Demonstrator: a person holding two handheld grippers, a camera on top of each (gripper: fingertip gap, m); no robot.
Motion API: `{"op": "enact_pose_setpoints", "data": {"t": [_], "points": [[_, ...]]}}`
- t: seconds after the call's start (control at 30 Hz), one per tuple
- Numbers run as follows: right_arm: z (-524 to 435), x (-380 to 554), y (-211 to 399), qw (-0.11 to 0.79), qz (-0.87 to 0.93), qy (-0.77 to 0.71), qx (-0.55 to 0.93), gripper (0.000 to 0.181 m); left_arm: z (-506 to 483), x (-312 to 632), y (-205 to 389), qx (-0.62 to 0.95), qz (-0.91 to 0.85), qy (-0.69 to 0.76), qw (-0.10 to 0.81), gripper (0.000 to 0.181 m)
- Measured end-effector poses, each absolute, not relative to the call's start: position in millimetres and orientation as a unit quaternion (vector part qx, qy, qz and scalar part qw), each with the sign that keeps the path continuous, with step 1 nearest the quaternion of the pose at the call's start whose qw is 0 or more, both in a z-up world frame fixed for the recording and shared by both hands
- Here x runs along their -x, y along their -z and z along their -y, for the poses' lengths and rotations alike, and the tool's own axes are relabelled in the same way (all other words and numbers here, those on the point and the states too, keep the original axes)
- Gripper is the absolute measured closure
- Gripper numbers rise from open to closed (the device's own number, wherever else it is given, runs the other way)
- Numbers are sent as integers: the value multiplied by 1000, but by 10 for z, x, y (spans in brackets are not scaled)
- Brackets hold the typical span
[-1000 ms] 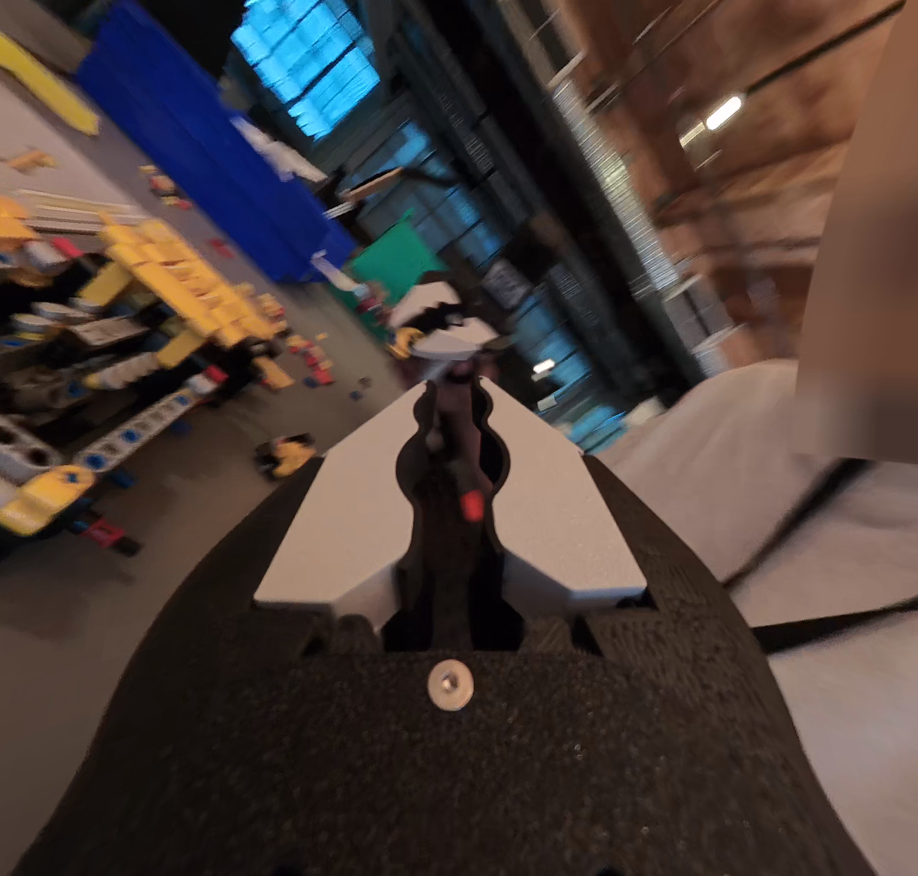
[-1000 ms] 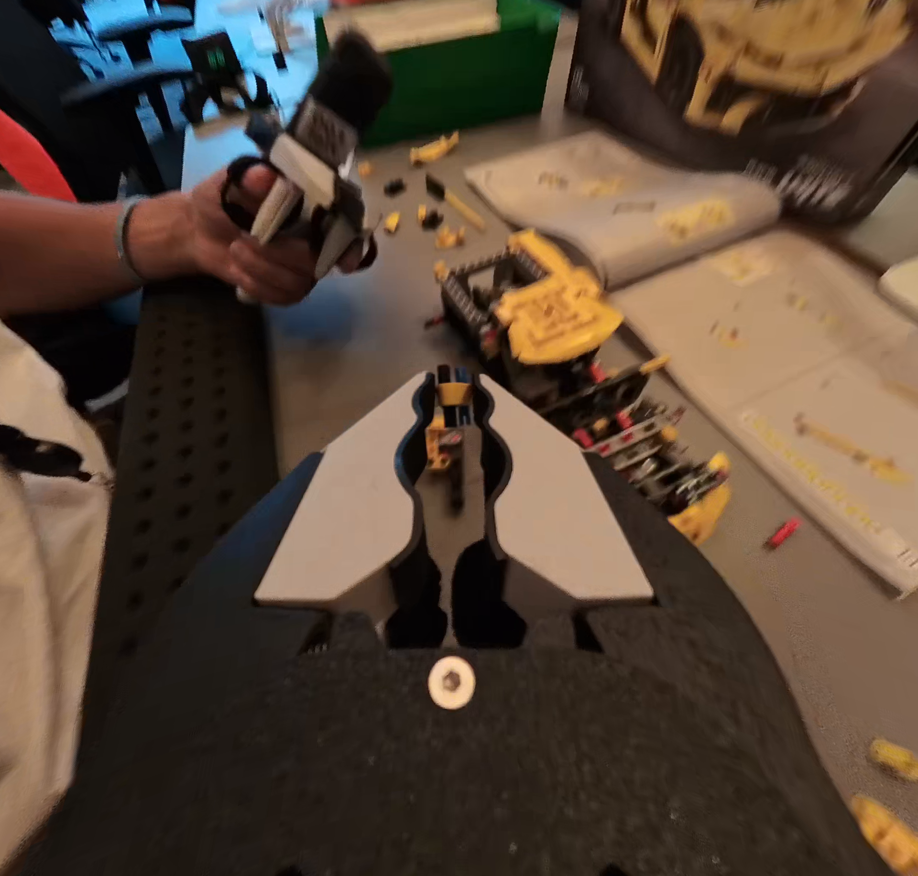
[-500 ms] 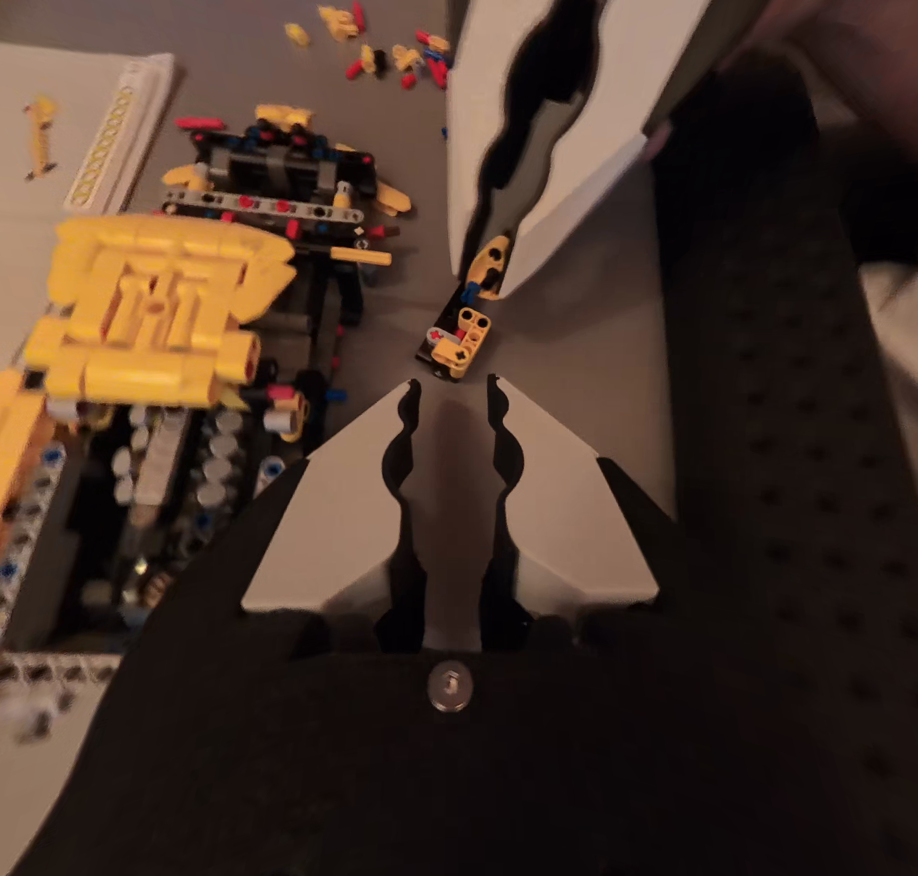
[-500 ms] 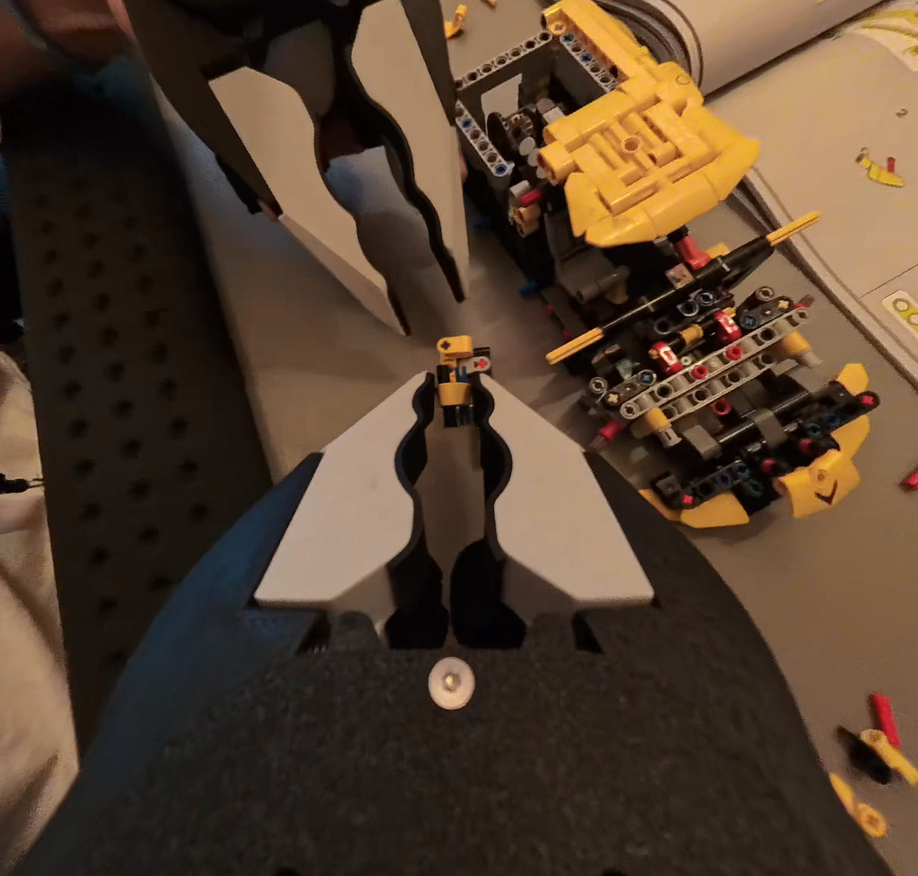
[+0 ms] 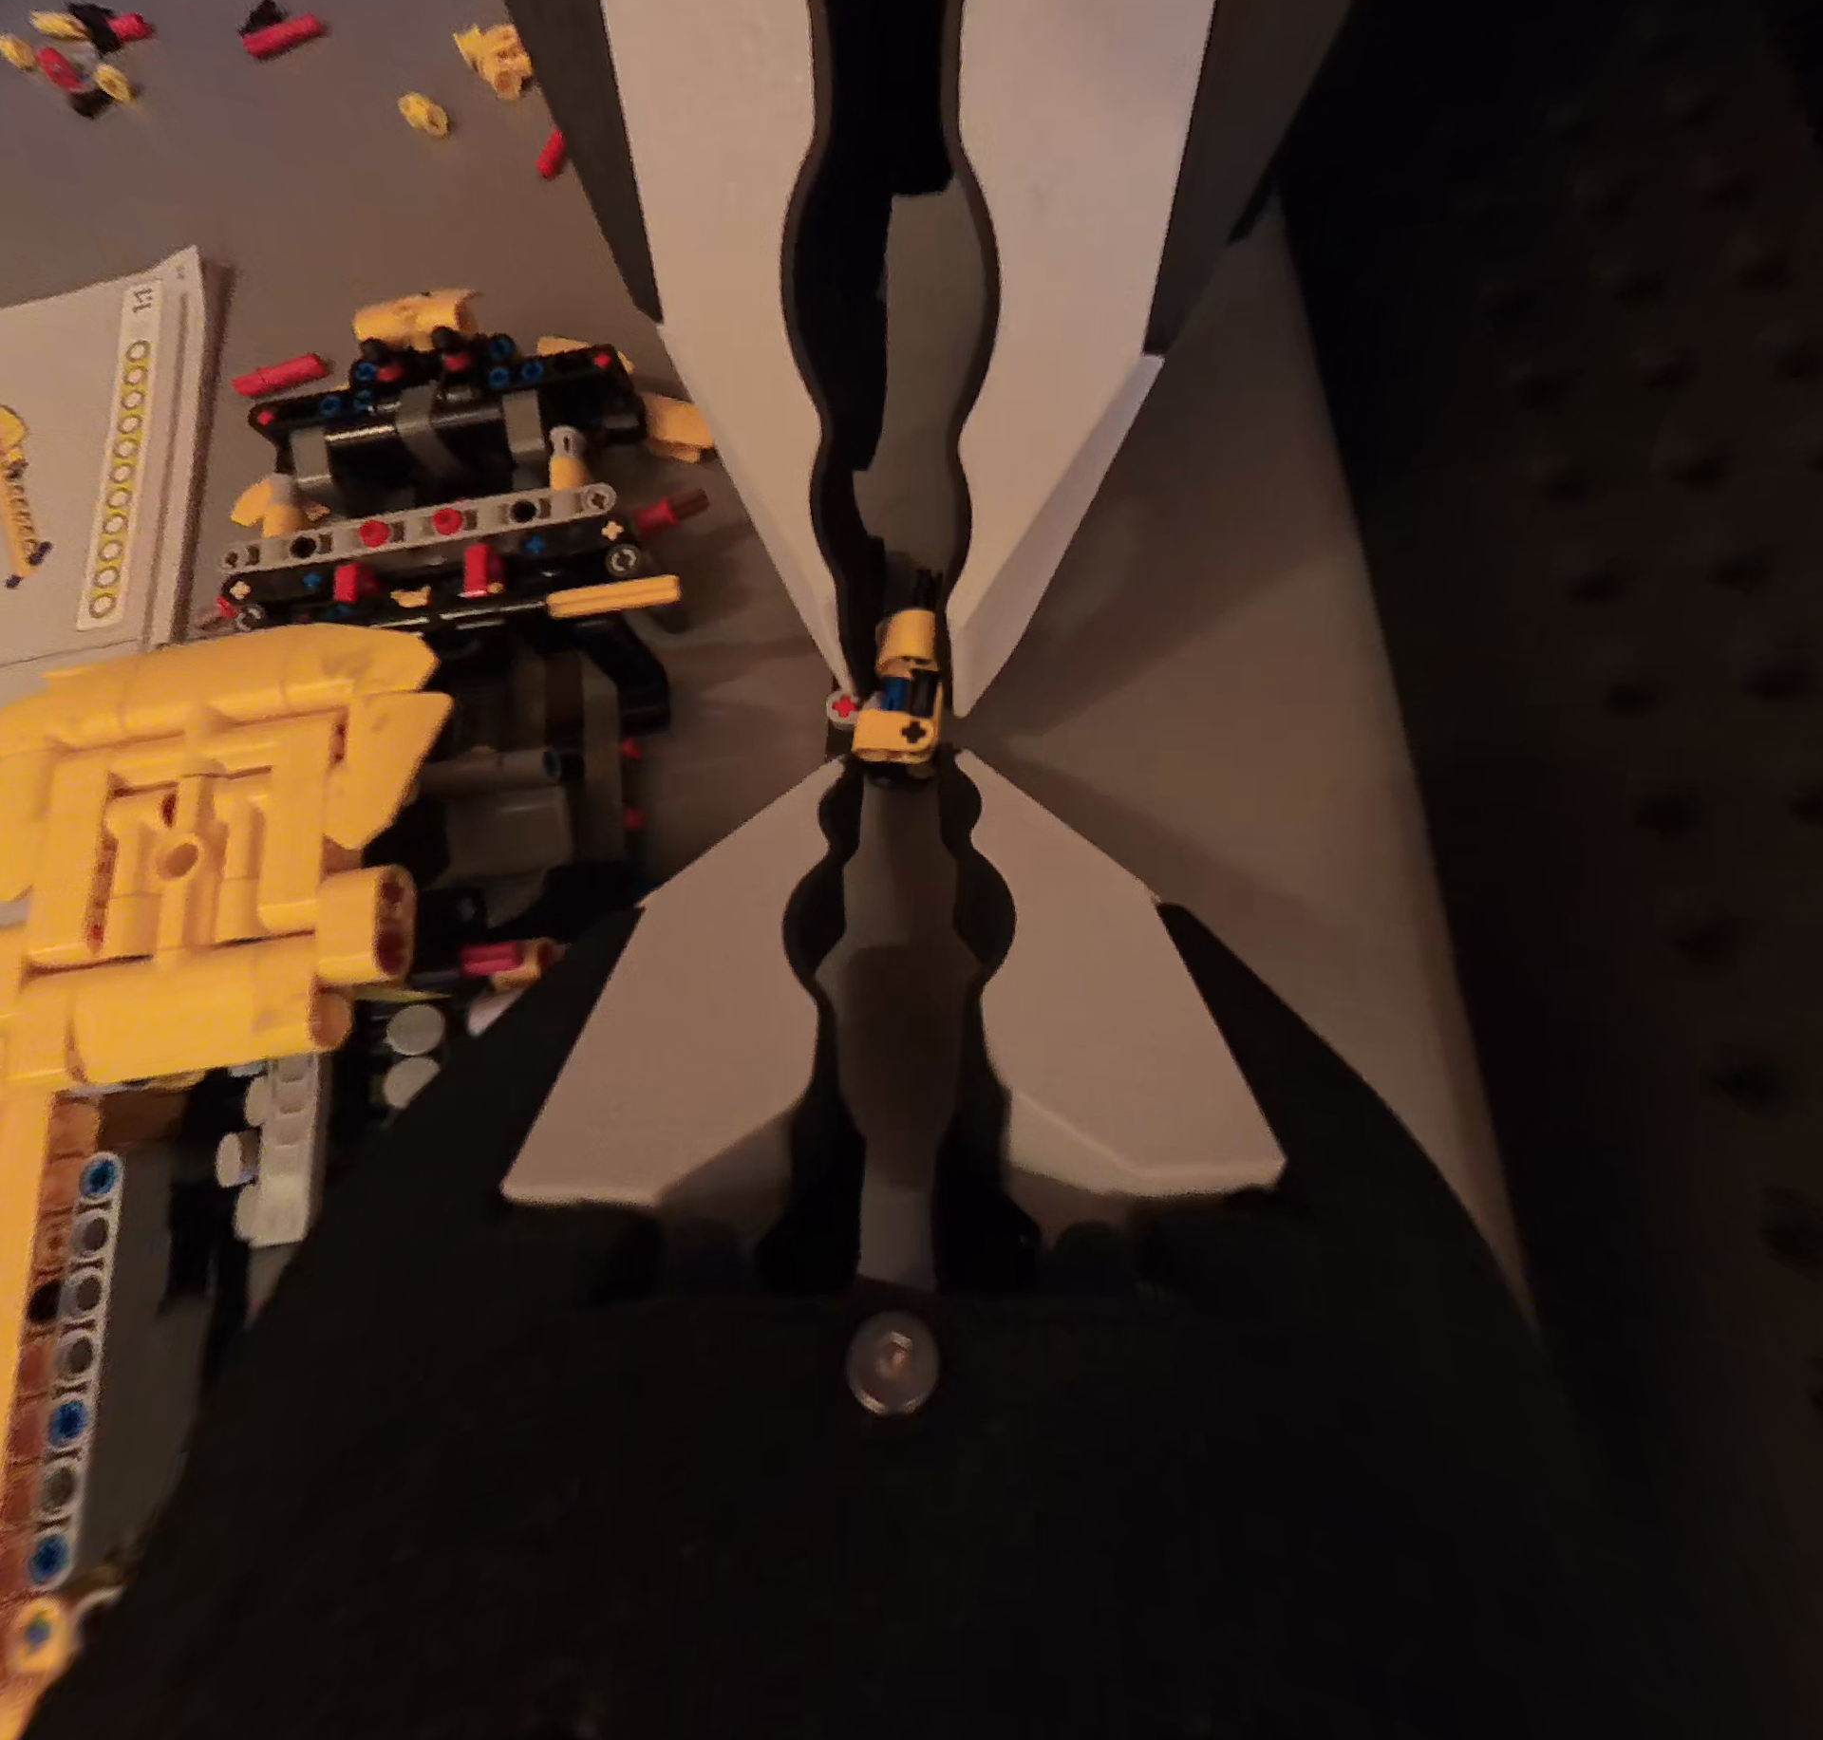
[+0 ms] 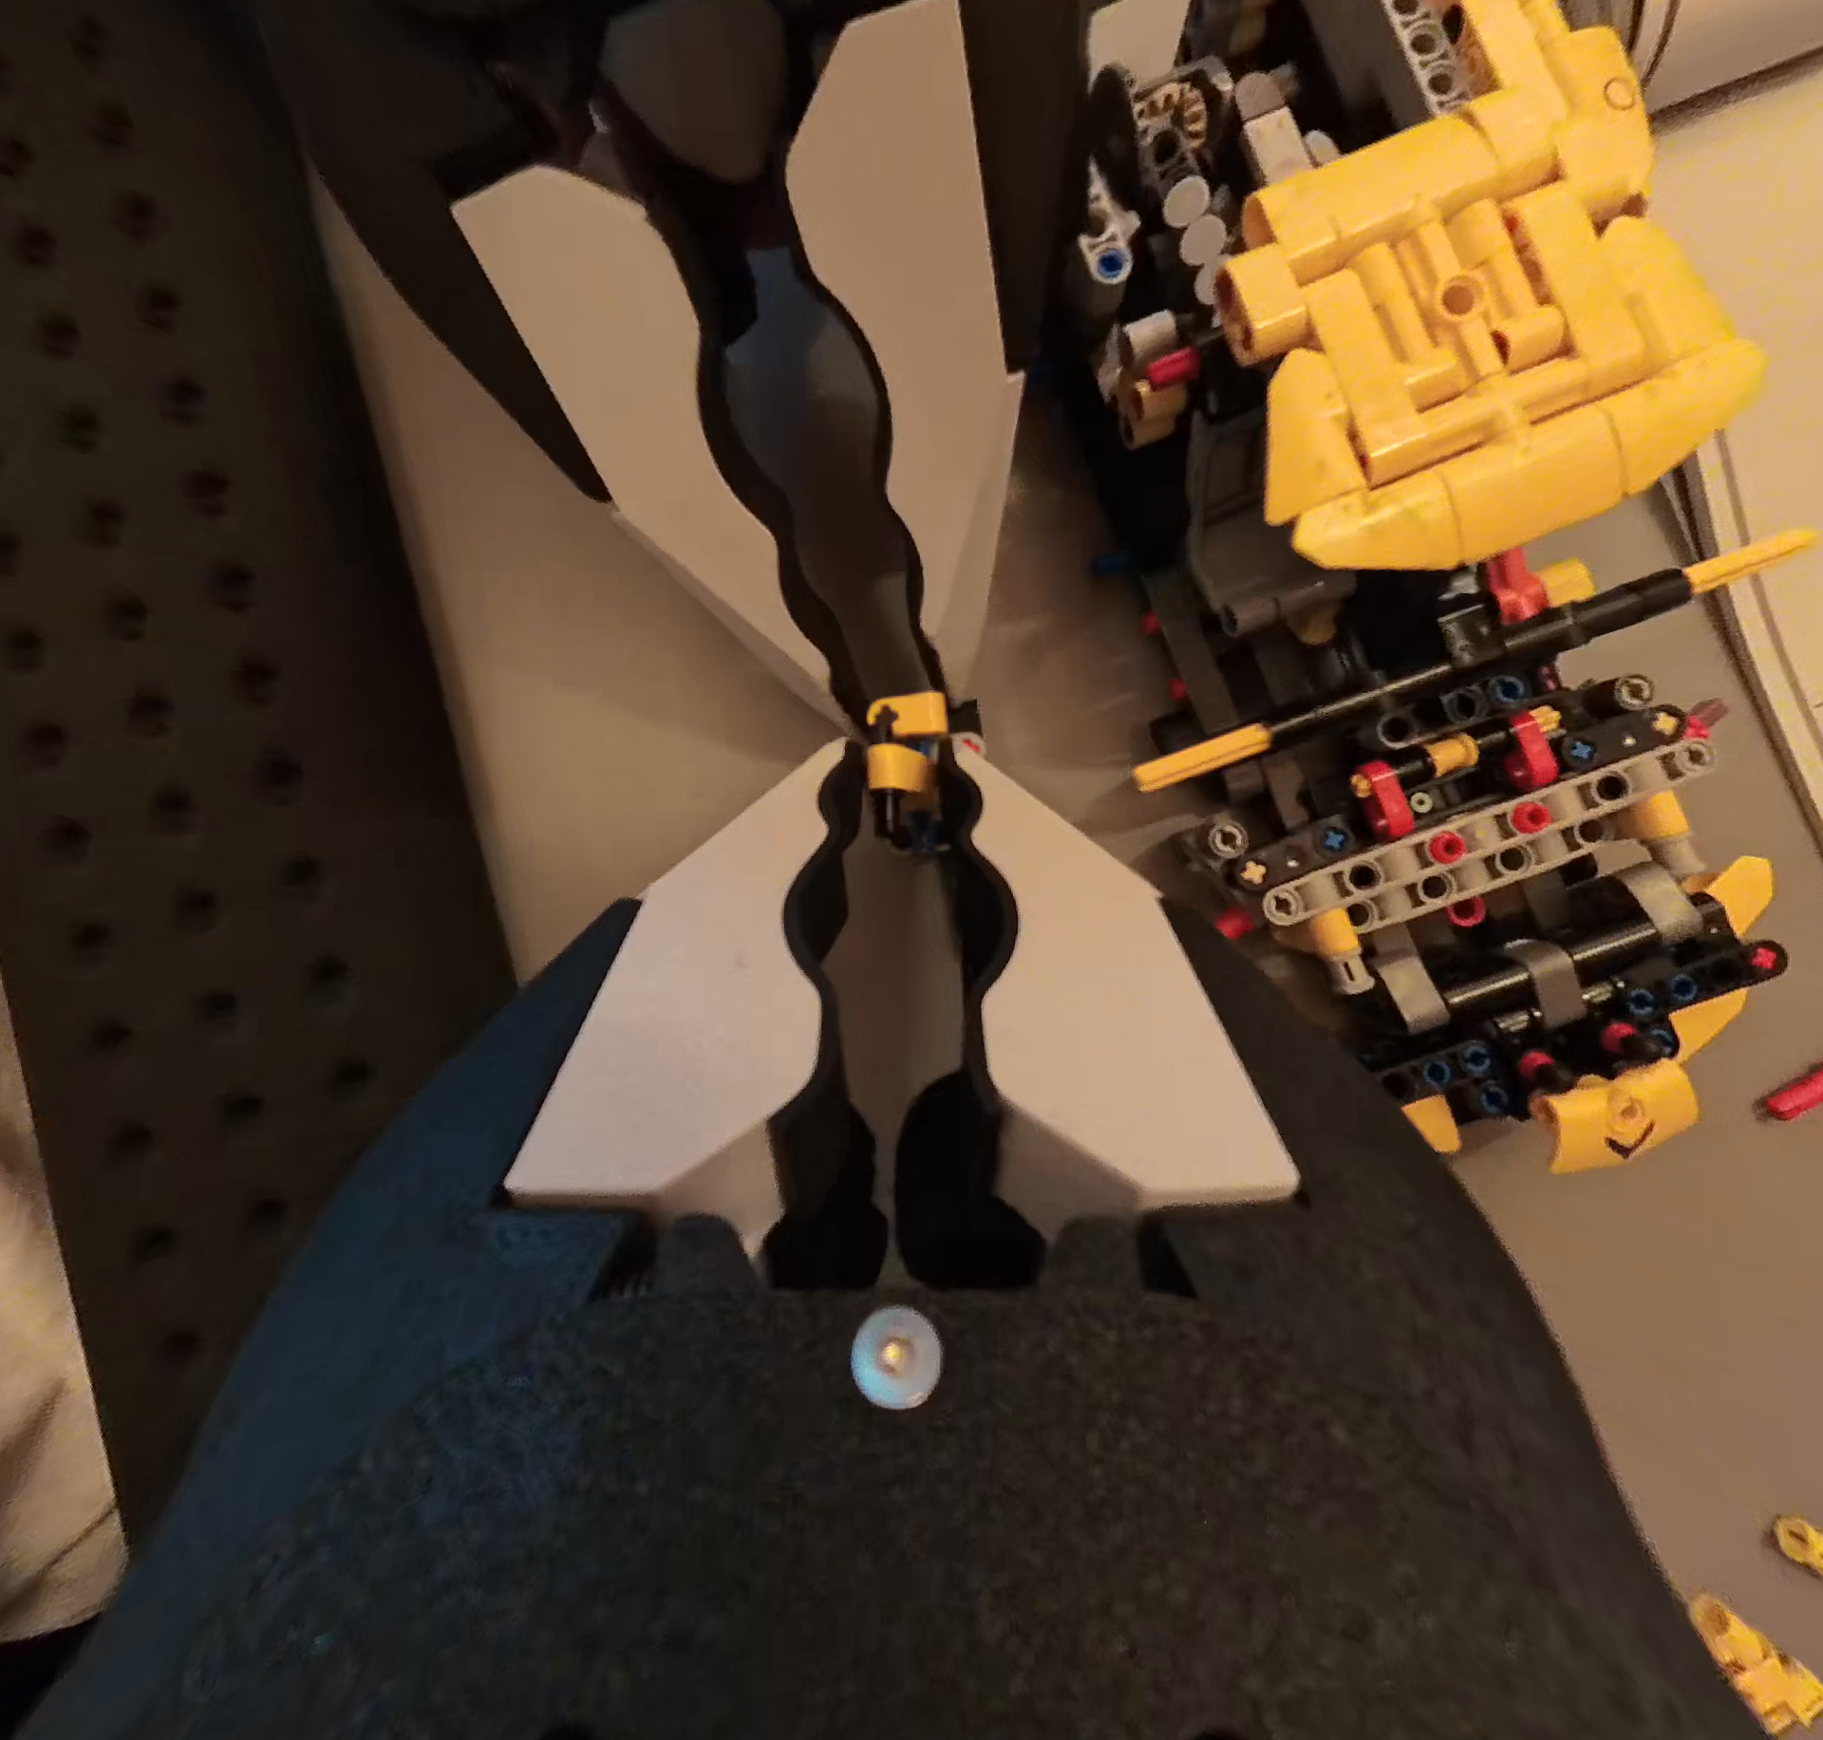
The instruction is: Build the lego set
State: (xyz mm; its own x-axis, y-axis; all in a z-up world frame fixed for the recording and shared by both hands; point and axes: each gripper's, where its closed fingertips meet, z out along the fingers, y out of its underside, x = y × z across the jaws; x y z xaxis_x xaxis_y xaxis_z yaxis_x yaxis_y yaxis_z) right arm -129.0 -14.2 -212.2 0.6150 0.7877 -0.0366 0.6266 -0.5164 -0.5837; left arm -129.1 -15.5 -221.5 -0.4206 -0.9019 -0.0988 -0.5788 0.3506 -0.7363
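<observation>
A small yellow and black lego sub-assembly (image 5: pixel 893 731) with a red pin hangs above the grey table, between both grippers. My right gripper (image 6: pixel 908 775) is shut on its lower end (image 6: pixel 903 766). In the left wrist view the right gripper (image 5: pixel 893 667) comes down from the top. My left gripper (image 5: pixel 896 764) meets it tip to tip and its fingertips close on the other end of the piece. In the right wrist view the left gripper (image 6: pixel 893 706) comes from above. The part-built yellow and black vehicle (image 5: pixel 197 854) lies beside them (image 6: pixel 1460 332).
The vehicle's grey and black beam chassis (image 6: pixel 1480 854) sticks out near the grippers. An instruction booklet (image 5: pixel 99 460) lies beyond it. Loose red and yellow pieces (image 5: pixel 276 31) are scattered on the table. A black perforated board (image 6: pixel 148 608) borders the table on the other side. My left and right fingertips are right by each other.
My left gripper swung down from pointing across the room, opened, then closed in on the far end of the small assembly. The right gripper kept its hold and moved lower, nearer the table.
</observation>
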Motion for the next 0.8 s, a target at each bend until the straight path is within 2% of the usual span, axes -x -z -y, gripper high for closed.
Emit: {"op": "enact_pose_setpoints", "data": {"t": [0.43,0.8], "points": [[223,1368,2146,314,421,-234,818,167,220,1300,2190,468,-769,345,267,163],[158,1280,2164,312,441,-180,822,166,195,1255,2194,486,-755,354,261,166]]}}
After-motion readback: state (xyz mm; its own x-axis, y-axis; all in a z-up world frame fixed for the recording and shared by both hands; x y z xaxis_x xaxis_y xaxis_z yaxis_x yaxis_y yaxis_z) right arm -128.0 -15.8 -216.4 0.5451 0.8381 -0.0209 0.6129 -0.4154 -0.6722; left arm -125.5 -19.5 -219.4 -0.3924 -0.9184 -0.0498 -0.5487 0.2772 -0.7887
